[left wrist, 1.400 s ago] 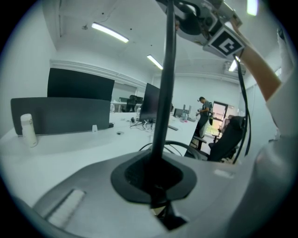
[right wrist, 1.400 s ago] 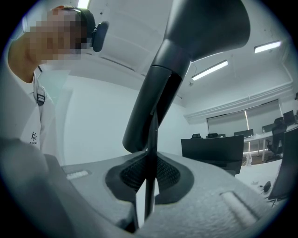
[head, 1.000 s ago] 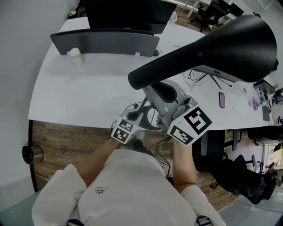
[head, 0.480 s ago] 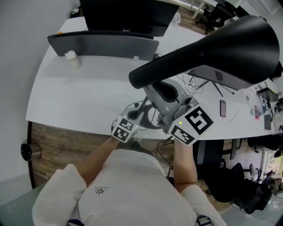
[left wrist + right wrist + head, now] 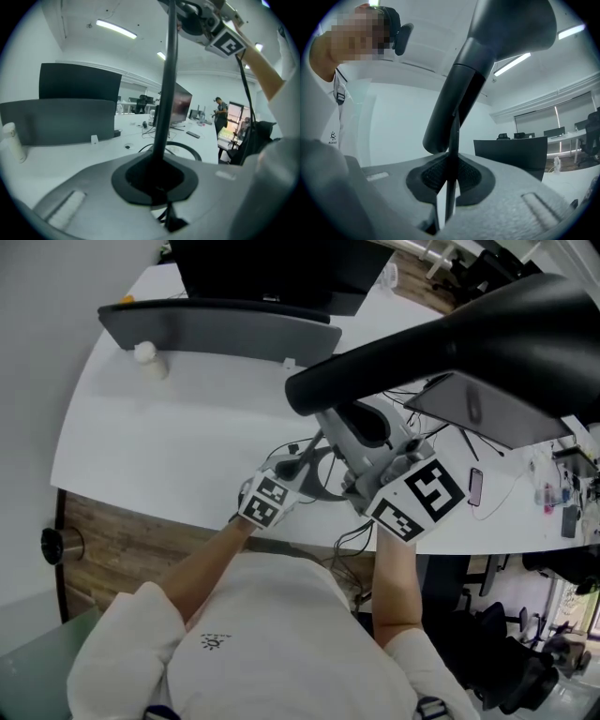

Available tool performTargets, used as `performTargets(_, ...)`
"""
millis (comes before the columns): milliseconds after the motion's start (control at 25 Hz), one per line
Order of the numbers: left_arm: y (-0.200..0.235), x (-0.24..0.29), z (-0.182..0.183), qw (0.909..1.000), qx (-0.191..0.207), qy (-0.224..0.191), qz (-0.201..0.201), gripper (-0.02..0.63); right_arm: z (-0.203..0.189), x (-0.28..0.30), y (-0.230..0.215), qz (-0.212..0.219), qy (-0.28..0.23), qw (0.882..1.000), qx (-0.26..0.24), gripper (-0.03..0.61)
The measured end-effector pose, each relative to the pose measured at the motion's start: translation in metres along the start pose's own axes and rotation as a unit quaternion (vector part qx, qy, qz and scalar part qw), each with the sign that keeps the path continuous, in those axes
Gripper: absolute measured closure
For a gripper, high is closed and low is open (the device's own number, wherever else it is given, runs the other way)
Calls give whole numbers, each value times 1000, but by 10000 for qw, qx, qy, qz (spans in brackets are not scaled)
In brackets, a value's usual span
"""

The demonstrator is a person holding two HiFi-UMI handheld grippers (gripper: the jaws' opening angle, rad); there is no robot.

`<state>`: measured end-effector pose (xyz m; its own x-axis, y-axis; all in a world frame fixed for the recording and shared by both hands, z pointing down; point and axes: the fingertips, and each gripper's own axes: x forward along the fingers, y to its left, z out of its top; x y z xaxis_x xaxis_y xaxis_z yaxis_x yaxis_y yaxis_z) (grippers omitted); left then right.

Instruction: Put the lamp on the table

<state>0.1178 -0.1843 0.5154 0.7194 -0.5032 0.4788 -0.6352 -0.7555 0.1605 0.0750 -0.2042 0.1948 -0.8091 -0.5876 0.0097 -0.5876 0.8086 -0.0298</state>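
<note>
Clamping one lamp (image 5: 469, 343): left tongs (image 5: 157, 183), right tongs (image 5: 447, 187) (two), seemingly above table (image 5: 169, 437).

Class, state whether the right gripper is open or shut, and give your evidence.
Shut. In its own view, the right gripper has its jaws pressed against the thin black lamp stem from both sides.

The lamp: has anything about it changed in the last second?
The lamp, carried by both grippers, moved forward, from the white table's near edge to farther over it. Nothing was grabbed or released: the left gripper and right gripper stay shut on its thin stem.
</note>
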Motion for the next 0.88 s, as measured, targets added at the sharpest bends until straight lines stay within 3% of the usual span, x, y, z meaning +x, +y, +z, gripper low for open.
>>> performTargets(440,28,46,21,9995,-43,-51,302,604,-7,6,-51,264,20,9996,12,560)
performTargets(880,45,63,21,9989,-79,-6,460,604,-16,14,-73,371,10,9993,66,560)
